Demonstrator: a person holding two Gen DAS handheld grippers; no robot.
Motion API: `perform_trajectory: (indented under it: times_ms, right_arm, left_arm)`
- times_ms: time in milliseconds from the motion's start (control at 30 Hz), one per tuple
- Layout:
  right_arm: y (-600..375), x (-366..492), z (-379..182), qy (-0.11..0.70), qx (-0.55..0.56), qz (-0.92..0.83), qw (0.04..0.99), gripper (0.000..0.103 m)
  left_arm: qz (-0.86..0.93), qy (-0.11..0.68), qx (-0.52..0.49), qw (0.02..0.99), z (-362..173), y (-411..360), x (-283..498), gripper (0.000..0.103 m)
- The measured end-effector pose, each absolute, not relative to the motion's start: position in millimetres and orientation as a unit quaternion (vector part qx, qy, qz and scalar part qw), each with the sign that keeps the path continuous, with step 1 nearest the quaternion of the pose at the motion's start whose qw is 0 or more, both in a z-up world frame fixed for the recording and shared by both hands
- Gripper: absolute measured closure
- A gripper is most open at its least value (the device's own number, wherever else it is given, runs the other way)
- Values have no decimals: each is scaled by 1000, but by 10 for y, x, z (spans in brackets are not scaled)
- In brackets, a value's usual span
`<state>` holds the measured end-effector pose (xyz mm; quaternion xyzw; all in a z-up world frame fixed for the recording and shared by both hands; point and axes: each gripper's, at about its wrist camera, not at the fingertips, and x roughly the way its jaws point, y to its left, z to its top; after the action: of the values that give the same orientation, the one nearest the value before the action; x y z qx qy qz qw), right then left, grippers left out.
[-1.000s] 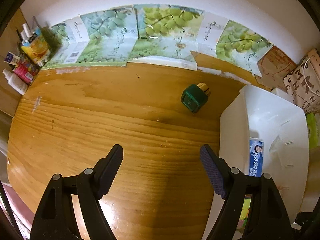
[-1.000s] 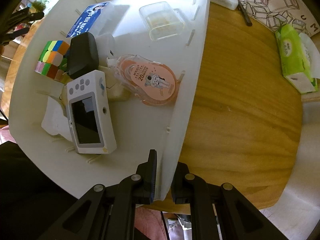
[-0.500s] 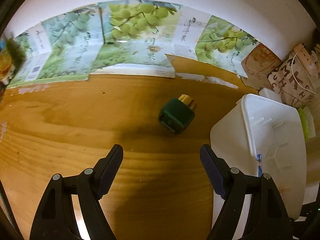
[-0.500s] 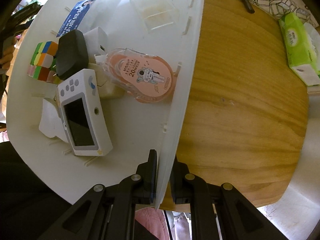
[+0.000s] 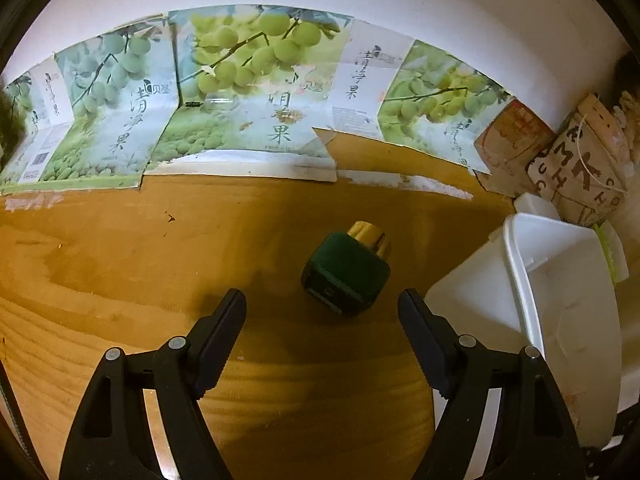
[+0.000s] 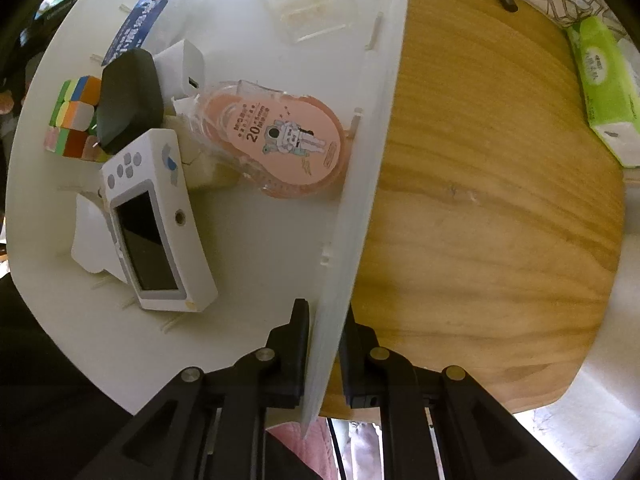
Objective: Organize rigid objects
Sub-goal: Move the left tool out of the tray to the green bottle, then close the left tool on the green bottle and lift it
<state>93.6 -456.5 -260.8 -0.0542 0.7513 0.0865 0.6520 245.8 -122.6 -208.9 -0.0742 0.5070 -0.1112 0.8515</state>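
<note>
- Left gripper is spread wide over the wooden worktop, nothing between its fingers.
- The green bottle lies on its side just beyond the fingertips, at about 12 o'clock, gold cap pointing away.
- Right gripper pinches the wall of the white bin (one finger inside, one outside).
- Inside the bin: a white handheld console, pink tape dispenser, colour cube.
- From the left wrist, the bin sits at 3 o'clock.
</note>
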Motion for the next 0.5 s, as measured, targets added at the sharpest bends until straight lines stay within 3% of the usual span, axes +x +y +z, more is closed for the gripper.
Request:
perform_trajectory:
  times_ms: [300, 367, 500]
  right_arm:
    - [-4471, 920, -2729, 758, -71, 80, 644, 90]
    - [-4435, 909, -2732, 758, -71, 77, 644, 90]
    - [-4412, 908, -2708, 759, -72, 74, 643, 90]
  left_arm:
    - [-120, 492, -73, 859, -2116, -1221, 2564, 25]
    - [-128, 500, -70, 854, -2149, -1248, 2599, 29]
    - [-146, 499, -66, 852, -2152, -1333, 2627, 48]
